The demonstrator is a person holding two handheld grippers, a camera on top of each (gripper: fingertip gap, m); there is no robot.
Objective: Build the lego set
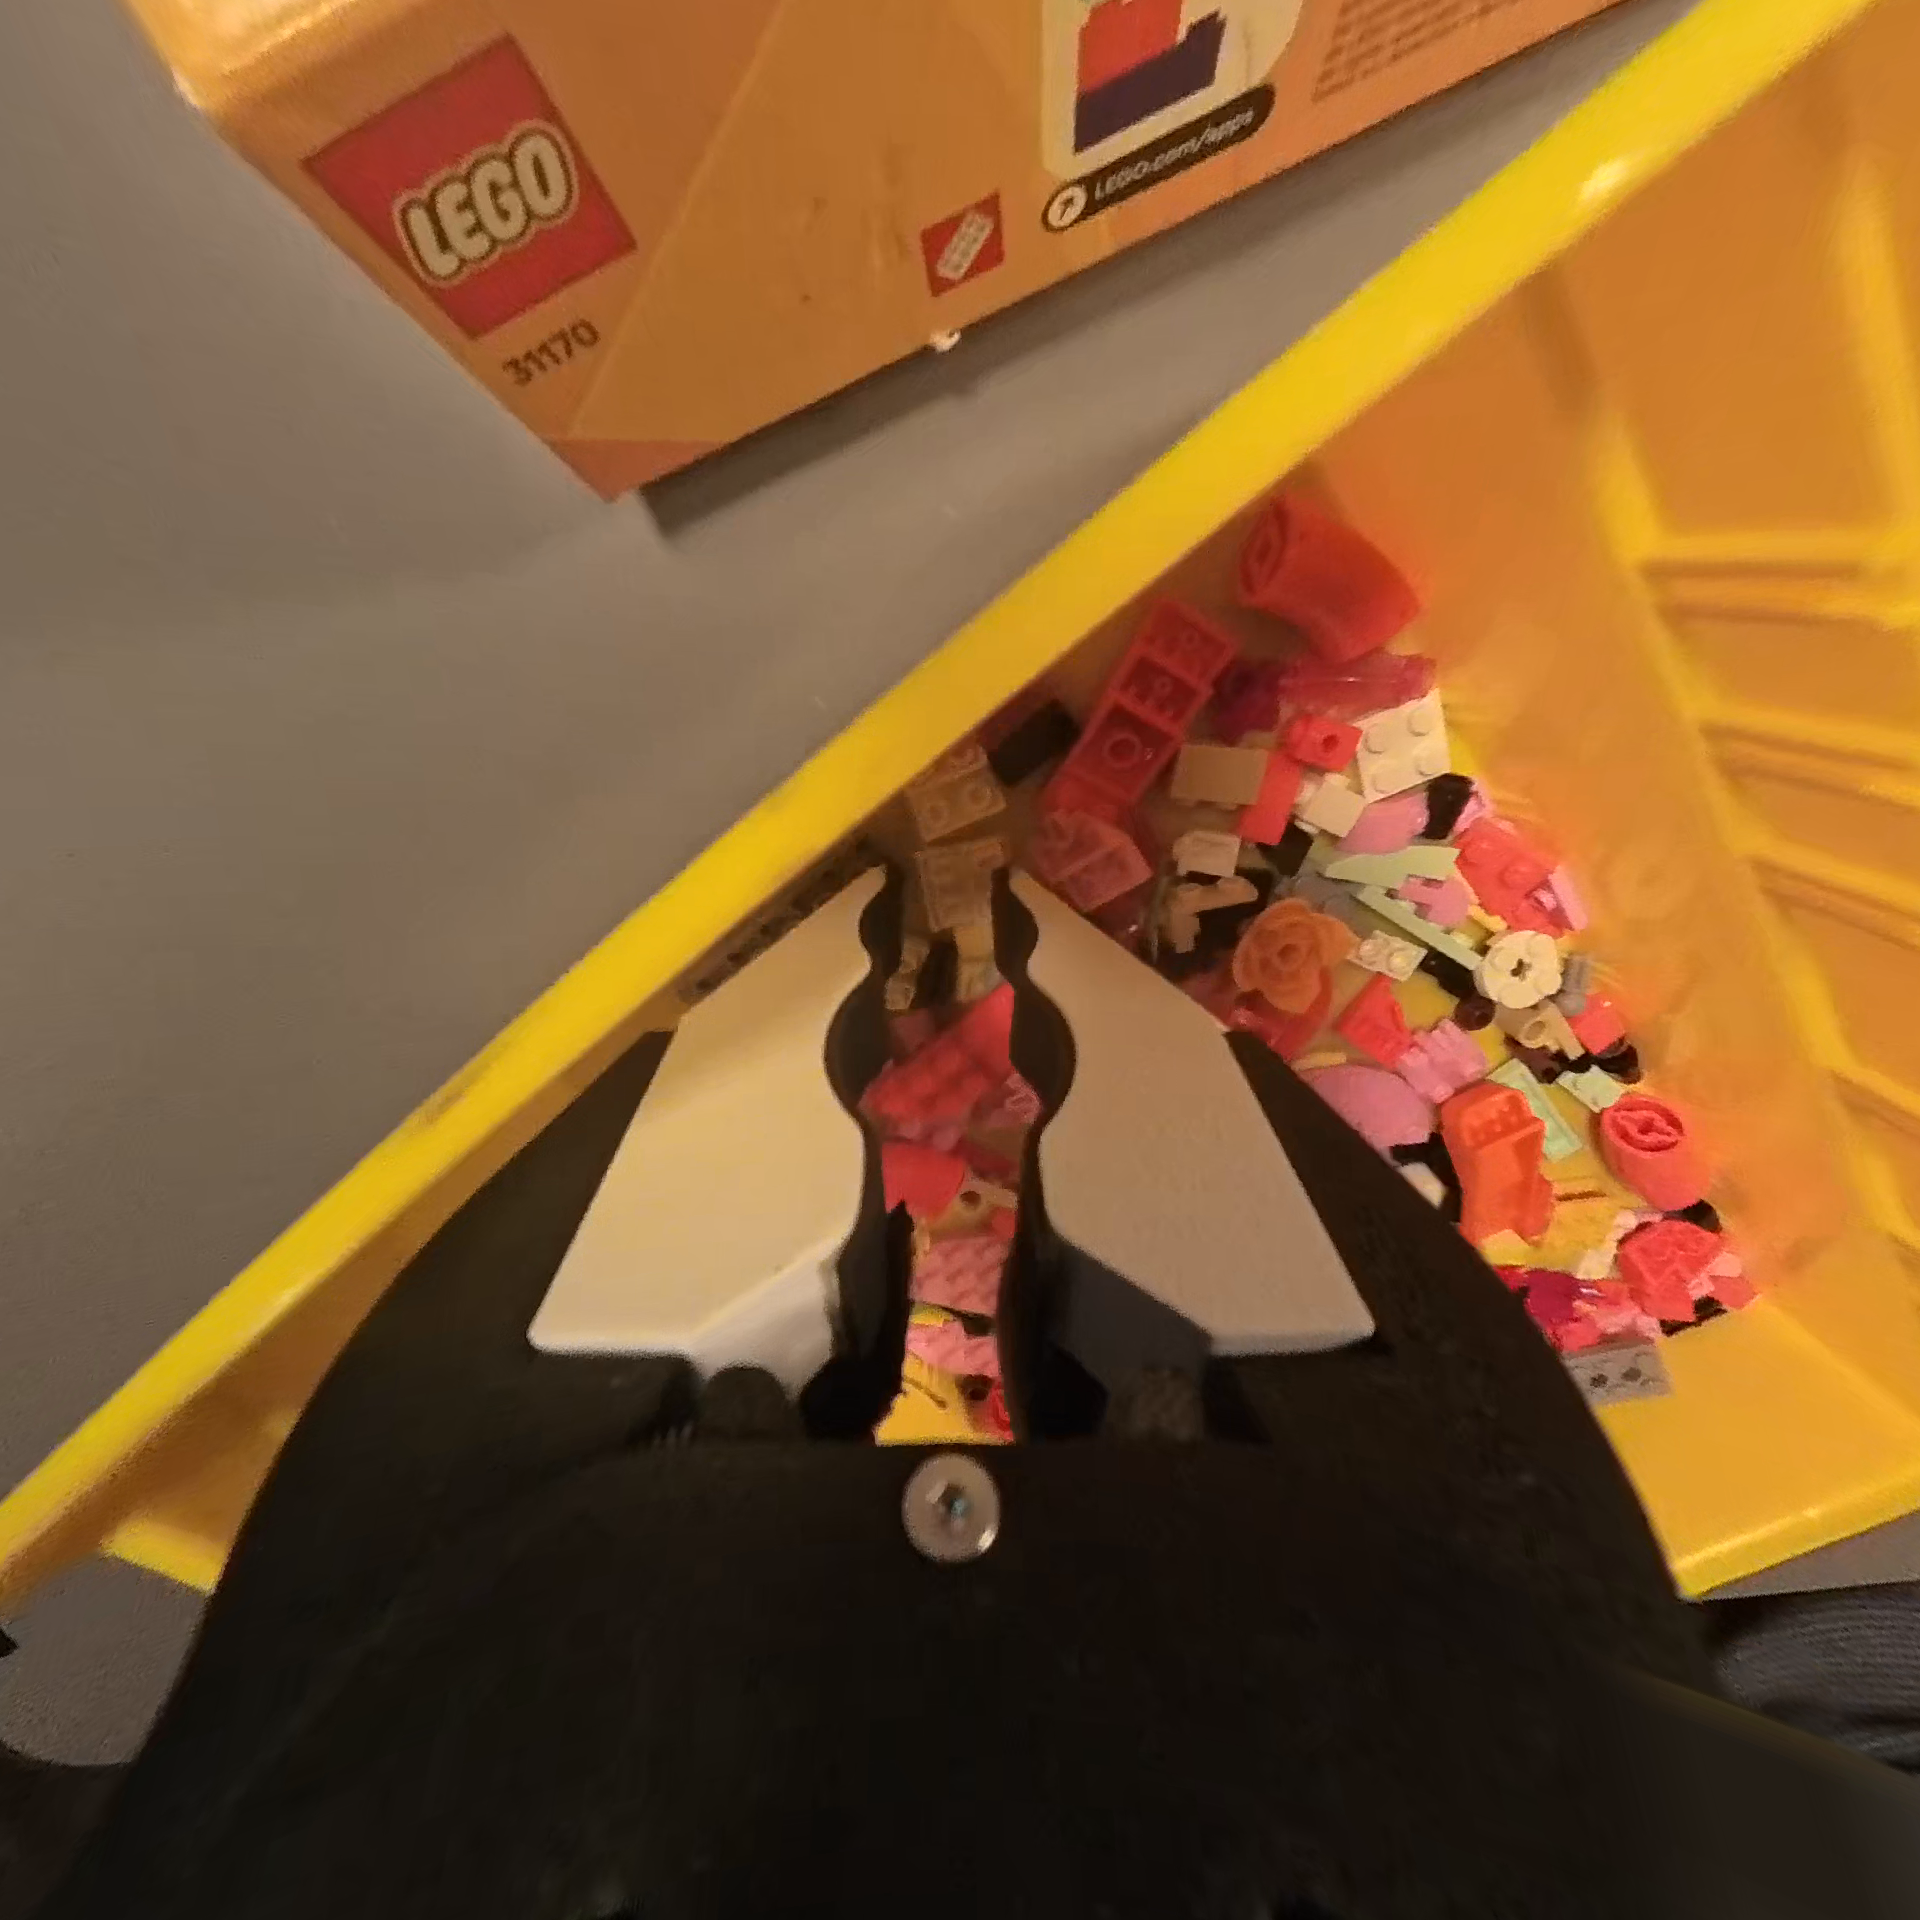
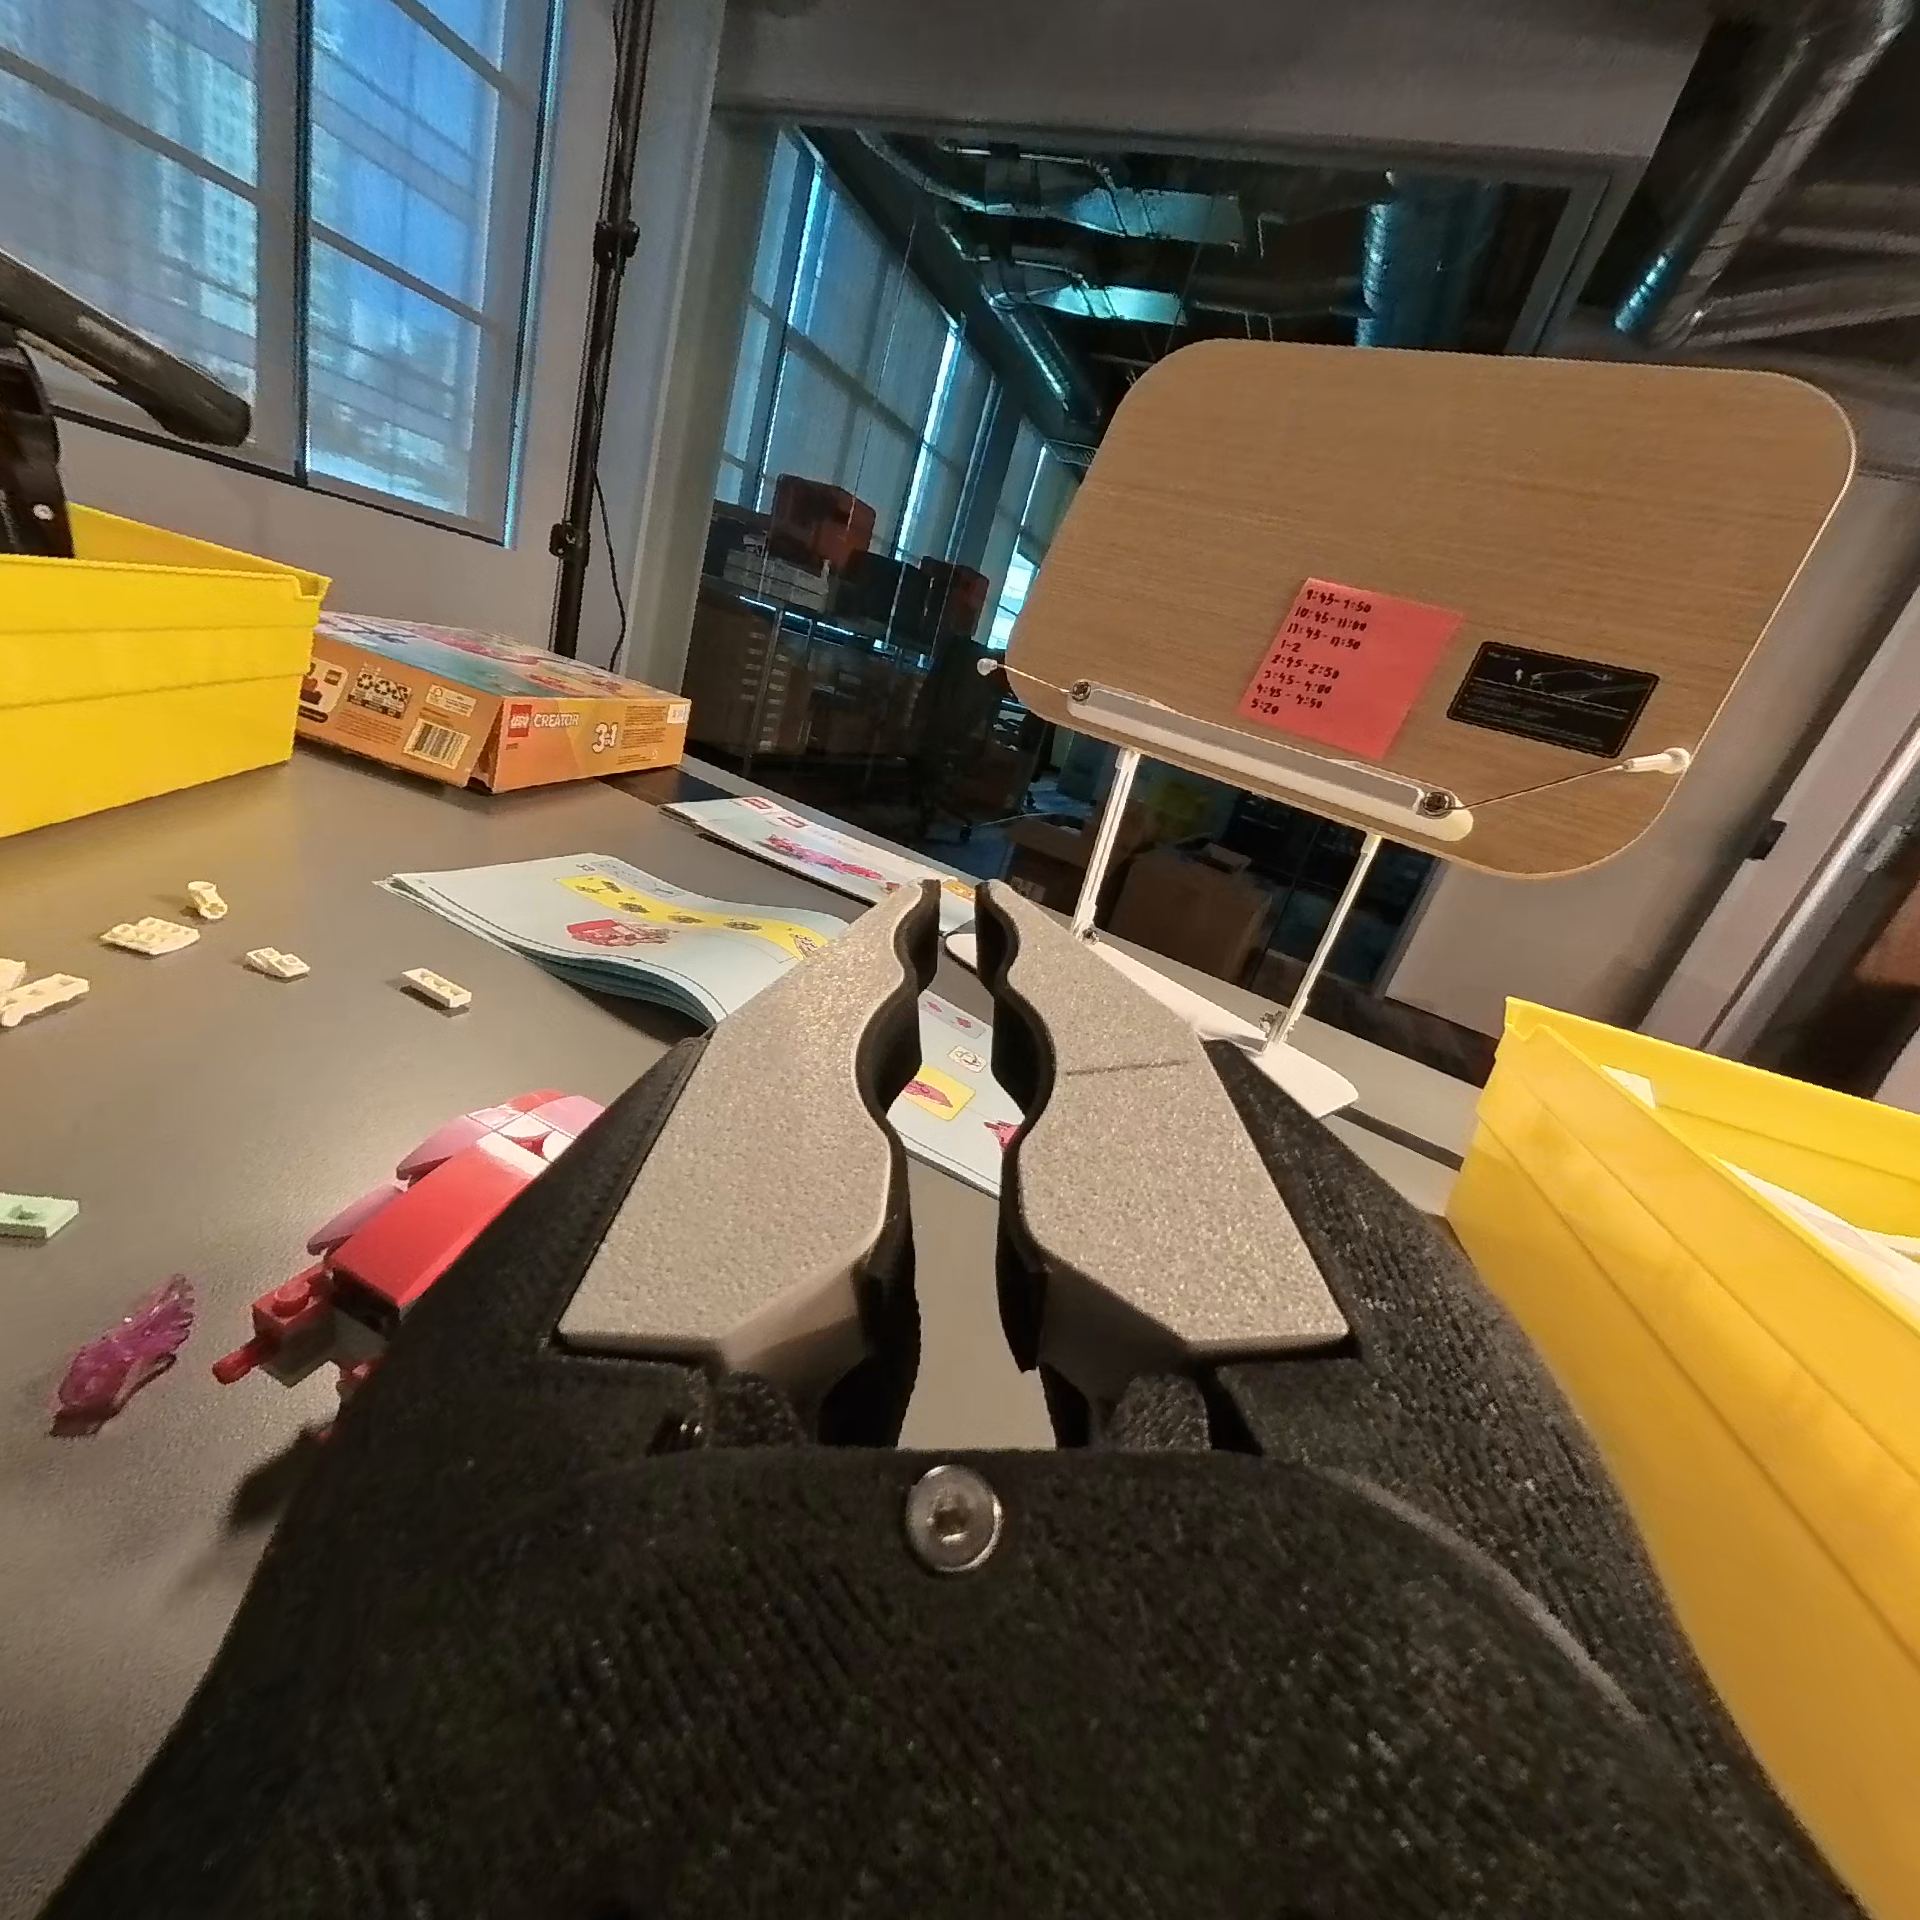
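Note:
My left gripper (image 1: pixel 948 883) reaches into a yellow bin (image 1: pixel 727 748), close to its near wall. Its fingertips are closed on a tan brick piece (image 1: pixel 956 878) that stands up from a pile of red, pink, white and orange bricks (image 1: pixel 1351 935). My right gripper (image 2: pixel 958 904) hovers low over the grey table (image 2: pixel 260 1091). Only a narrow slit shows between its fingertips and nothing is between them. An open instruction booklet (image 2: pixel 623 925) lies just beyond its tips.
An orange toy box (image 1: pixel 779 208) lies beside the bin, also in the right wrist view (image 2: pixel 499 717). There, a wooden book stand (image 2: pixel 1455 582) stands ahead, yellow bins at right (image 2: pixel 1714 1299) and left (image 2: pixel 135 675), a red brick model (image 2: pixel 447 1216) and small white pieces (image 2: pixel 275 961) at left. The left gripper's tips are roughly 55 cm from the right gripper's.

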